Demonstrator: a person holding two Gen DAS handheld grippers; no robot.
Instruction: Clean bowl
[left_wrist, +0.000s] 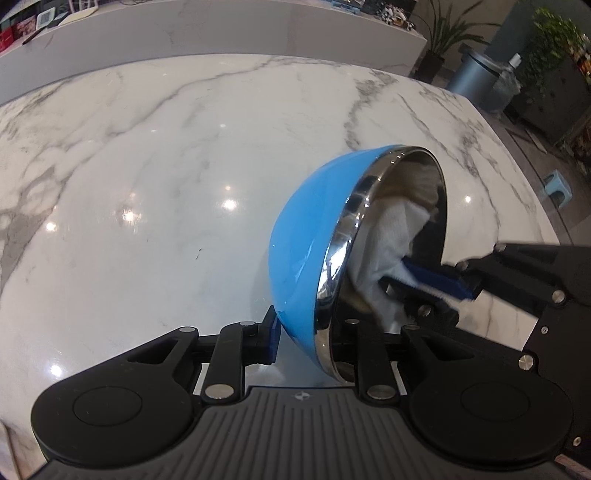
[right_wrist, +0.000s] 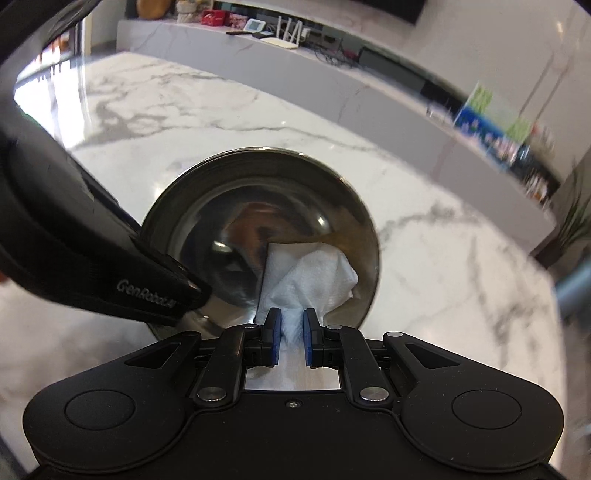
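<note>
The left gripper (left_wrist: 301, 338) pointed steeply down at the marble tabletop (left_wrist: 147, 166) and was closed on the wall of the bowl (left_wrist: 314, 229): one blue pad pressed the bowl's blue outside near the bottom of its rim, while the other finger reached inside the chrome edge. It held the bowl tipped on its side, with the open mouth turned toward the right gripper (left_wrist: 424, 284). The bowl sat toward the tabletop's right-hand edge as the left wrist view showed it, well away from the far edge beside the long white counter (left_wrist: 221, 33). Whether its lowest point touched the marble could not be told.

The right gripper (right_wrist: 291, 328) came in from the side, angled downward into the bowl's mouth. Its jaws were nearly together, pinching a bunched white paper towel (right_wrist: 314, 277) between the blue pads (right_wrist: 275, 332). The towel fanned out past the fingertips and lay against the lower right part of the shiny steel interior (right_wrist: 221, 221), which mirrored the towel and the gripper. In the right wrist view the left gripper's black body (right_wrist: 74, 240) crossed from the left edge and met the bowl's rim at its lower left.
</note>
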